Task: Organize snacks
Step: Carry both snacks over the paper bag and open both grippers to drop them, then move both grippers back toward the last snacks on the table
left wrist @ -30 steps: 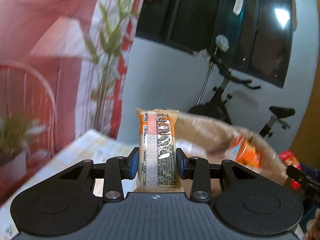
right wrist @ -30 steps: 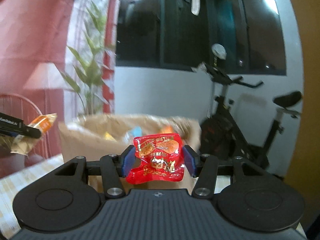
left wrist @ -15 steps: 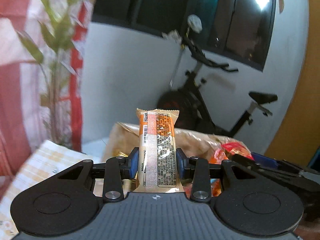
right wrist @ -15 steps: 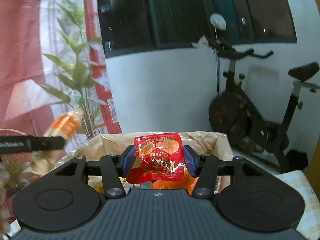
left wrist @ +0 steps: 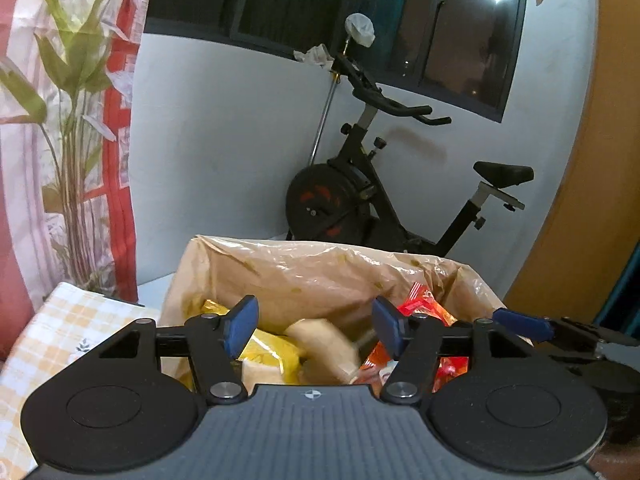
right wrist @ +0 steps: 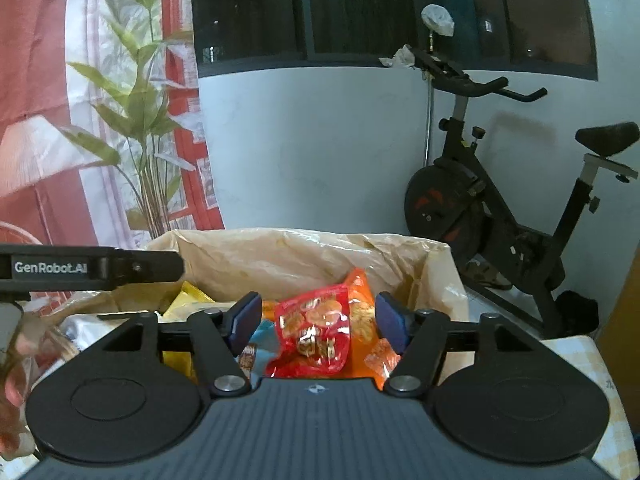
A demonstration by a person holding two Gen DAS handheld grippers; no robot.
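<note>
The lined box (left wrist: 320, 268) stands on the checked surface (left wrist: 60, 320) and holds the snacks. Both grippers hover over its opening, jaws spread wide and gripping nothing. The left gripper (left wrist: 314, 326) sits above a blurred tan packet (left wrist: 324, 344); the red packet (right wrist: 316, 328) lies between the right gripper (right wrist: 318, 322) jaws, untouched. Judged step: deposit. Next: withdraw and fetch further snacks. The box floor and lower packets are hidden.

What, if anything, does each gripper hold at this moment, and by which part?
Nothing is held. The left gripper and right gripper are both open above the lined box; the red snack packet is free between the right fingers.
</note>
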